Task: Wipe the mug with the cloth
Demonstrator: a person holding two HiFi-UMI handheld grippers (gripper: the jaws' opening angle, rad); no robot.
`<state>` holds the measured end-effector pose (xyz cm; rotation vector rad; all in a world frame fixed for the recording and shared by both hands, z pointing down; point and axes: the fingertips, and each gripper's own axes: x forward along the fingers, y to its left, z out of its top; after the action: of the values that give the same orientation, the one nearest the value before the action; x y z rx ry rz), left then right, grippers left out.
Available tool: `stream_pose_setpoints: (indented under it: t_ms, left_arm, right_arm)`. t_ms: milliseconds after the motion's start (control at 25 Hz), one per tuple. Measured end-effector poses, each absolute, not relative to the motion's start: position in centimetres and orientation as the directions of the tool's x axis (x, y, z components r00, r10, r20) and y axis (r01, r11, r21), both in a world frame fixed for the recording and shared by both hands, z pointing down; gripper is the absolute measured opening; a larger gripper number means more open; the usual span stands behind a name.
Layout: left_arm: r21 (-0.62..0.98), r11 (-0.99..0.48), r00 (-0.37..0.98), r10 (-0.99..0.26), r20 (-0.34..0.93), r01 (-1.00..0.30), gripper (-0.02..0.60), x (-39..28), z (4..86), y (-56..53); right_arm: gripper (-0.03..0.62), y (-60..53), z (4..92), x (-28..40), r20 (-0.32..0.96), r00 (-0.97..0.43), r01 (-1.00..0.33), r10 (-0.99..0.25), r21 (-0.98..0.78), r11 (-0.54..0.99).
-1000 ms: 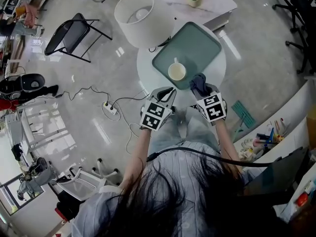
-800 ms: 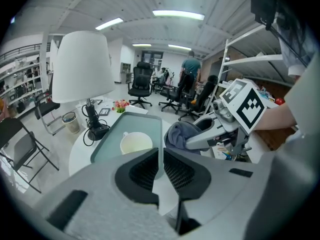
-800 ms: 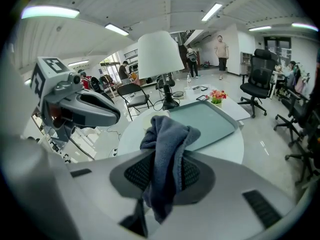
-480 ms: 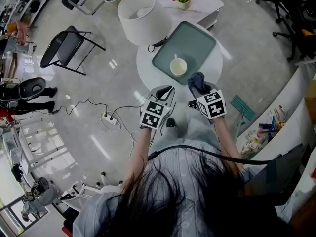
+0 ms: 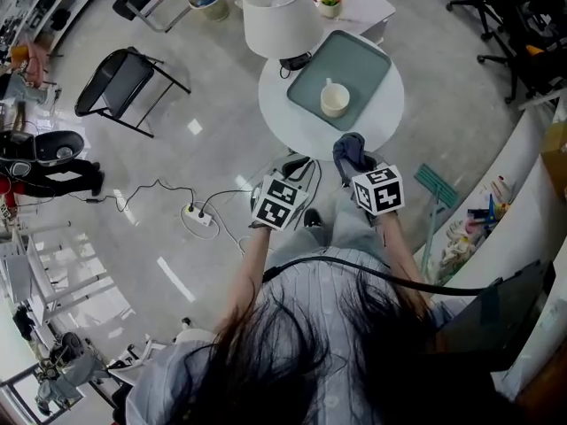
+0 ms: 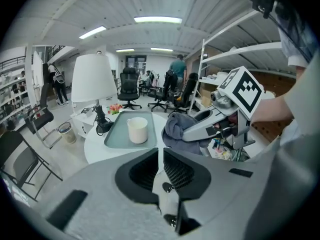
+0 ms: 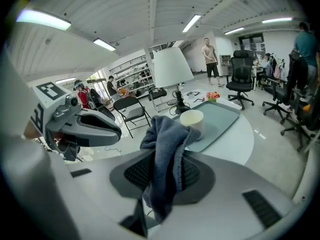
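Right gripper (image 5: 351, 161) holds the cloth (image 5: 352, 147) short of the mug (image 5: 335, 99); left gripper (image 5: 299, 161) is empty.
Head view: the mug stands upright on a green tray (image 5: 365, 60) on a round white table (image 5: 288, 118), beside a lamp (image 5: 278, 11); both grippers hover side by side at the table's near edge, apart from the mug. Left gripper view: its jaws stand almost together, a thin slit between them and nothing in it; the mug sits on the tray ahead, the cloth bunched at the right gripper's tips just right of it. Right gripper view: its jaws are clamped on the blue-grey cloth, which rises in a fold above them and hangs below, partly covering the mug behind it.
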<state>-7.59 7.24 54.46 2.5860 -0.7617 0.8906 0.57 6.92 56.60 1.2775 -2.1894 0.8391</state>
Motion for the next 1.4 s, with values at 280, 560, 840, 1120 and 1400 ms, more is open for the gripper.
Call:
stream_pose_setpoints:
  t_ms: [280, 560, 840, 1120, 1400]
  left_arm:
    - [0.135, -0.810, 0.693, -0.385, 0.609, -0.570, 0.041, -9.7, 54.4, 9.5]
    - [0.146, -0.829, 0.728, -0.374, 0.574, -0.541, 0.041, -8.9, 53.9, 10.9]
    - [0.143, -0.860, 0.753, -0.334, 0.567, -0.489, 0.041, -7.2, 54.0, 11.9]
    - [0.142, -0.876, 0.765, -0.311, 0.564, -0.460, 0.041, -6.6, 53.6, 11.6]
    - [0.152, -0.865, 0.753, -0.316, 0.577, -0.479, 0.041, -8.2, 53.4, 11.6]
  right_arm:
    - [0.094, 10.1, 56.1, -1.8, 0.649, -0.448, -0.889, -0.614, -0.255, 0.379]
    - [0.094, 12.9, 55.5, -1.1, 0.645, -0.415, -0.908, -0.642, -0.246, 0.339]
    - [0.094, 15.6, 56.1, -0.3, 0.659, -0.381, -0.924, -0.648, -0.245, 0.295]
    - [0.094, 15.1, 55.7, -0.2, 0.661, -0.371, -0.928, -0.652, -0.240, 0.285]
    - [0.094, 14.3, 55.7, -1.9, 0.674, -0.405, -0.913, -0.618, -0.260, 0.315]
